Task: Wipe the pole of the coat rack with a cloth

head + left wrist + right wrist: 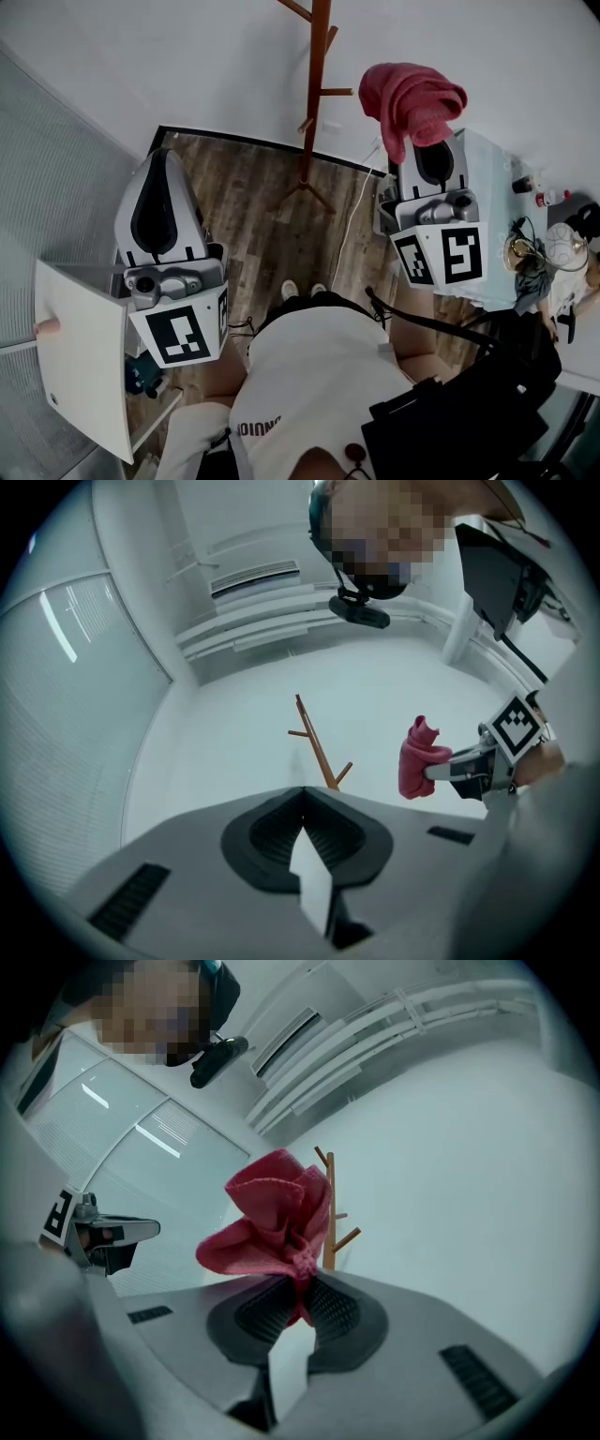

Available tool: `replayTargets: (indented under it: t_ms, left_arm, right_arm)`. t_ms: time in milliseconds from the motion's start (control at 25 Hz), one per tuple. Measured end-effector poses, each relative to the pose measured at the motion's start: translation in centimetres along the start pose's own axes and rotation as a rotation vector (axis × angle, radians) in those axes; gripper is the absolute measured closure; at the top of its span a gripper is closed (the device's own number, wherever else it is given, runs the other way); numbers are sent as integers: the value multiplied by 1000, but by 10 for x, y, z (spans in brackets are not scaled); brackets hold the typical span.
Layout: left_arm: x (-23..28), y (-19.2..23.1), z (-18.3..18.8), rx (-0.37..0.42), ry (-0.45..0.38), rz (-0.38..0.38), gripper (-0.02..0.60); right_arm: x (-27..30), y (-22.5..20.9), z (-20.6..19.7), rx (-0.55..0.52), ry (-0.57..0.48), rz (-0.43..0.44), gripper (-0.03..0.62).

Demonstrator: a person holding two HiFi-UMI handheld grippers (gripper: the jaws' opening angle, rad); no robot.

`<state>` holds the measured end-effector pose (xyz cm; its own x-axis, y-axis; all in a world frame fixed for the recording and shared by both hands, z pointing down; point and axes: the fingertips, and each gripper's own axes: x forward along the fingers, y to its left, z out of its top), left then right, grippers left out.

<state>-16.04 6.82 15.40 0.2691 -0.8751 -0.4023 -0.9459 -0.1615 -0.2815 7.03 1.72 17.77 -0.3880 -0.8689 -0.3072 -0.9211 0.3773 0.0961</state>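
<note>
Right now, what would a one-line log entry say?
right gripper: shut on red cloth | left gripper: shut, empty | coat rack pole: apart from cloth

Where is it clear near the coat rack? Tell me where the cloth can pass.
Bare wood floor lies between the coat rack, the left tool and the white cable. Nothing shows between the pole and the cloth pinched in the right tool, so pass there. Crowded: the table at right, with small clutter.
</note>
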Motion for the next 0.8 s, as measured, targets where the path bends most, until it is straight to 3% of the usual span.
replayTargets:
  t_ms: [360,800]
  left_arm:
    - [9,-3,-26,-54,19,-33,568]
    - [69,-8,-41,-30,-6,46,568]
  right_arm:
    - [11,-6,0,-50,-13,-32,548]
    - [78,-52,-6,-34,-85,36,548]
